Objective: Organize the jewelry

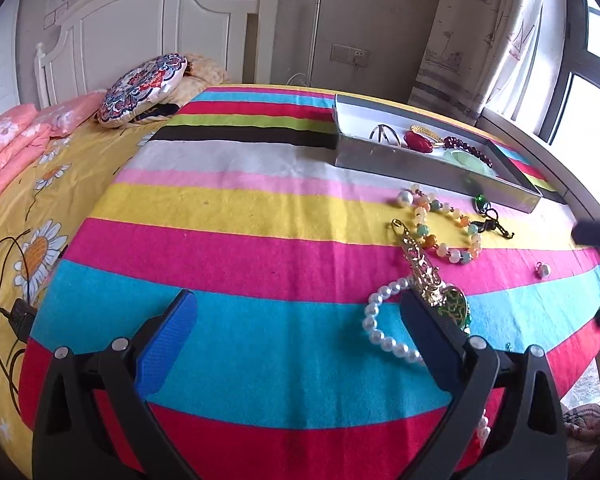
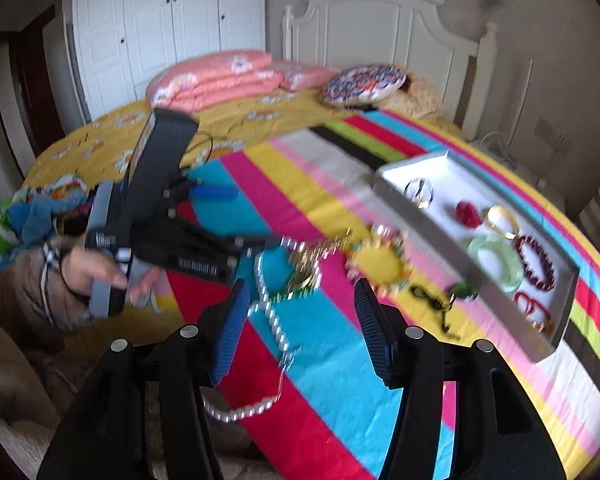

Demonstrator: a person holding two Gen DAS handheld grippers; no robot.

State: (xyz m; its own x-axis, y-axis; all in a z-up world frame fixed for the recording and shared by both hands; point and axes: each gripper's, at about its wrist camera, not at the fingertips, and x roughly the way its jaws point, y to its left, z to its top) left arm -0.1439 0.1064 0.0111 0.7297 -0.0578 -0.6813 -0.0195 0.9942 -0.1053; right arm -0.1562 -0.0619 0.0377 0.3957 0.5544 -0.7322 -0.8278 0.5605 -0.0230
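Loose jewelry lies on a striped cloth [image 1: 240,240]. My left gripper [image 1: 300,320] is open just above it, with nothing between the pads. Its right finger [image 1: 428,332] touches or overlaps a pearl necklace [image 1: 380,320] and a gold-and-green brooch [image 1: 432,284]. Beyond them lie a pastel bead bracelet [image 1: 440,232], a green pendant on a black cord [image 1: 488,216] and a small pearl charm [image 1: 544,269]. My right gripper [image 2: 304,320] hangs open over the pearl necklace [image 2: 272,320], near the brooch [image 2: 304,268]. A hand [image 2: 84,272] holds the left gripper [image 2: 236,218].
A grey tray [image 1: 432,160] at the far right holds a red piece, a green bangle [image 2: 496,256], a gold bangle and dark red bead bracelets [image 2: 536,260]. Pink quilts [image 2: 220,80] and a round cushion [image 1: 144,88] lie by the headboard. Black cables [image 1: 8,312] trail at the left.
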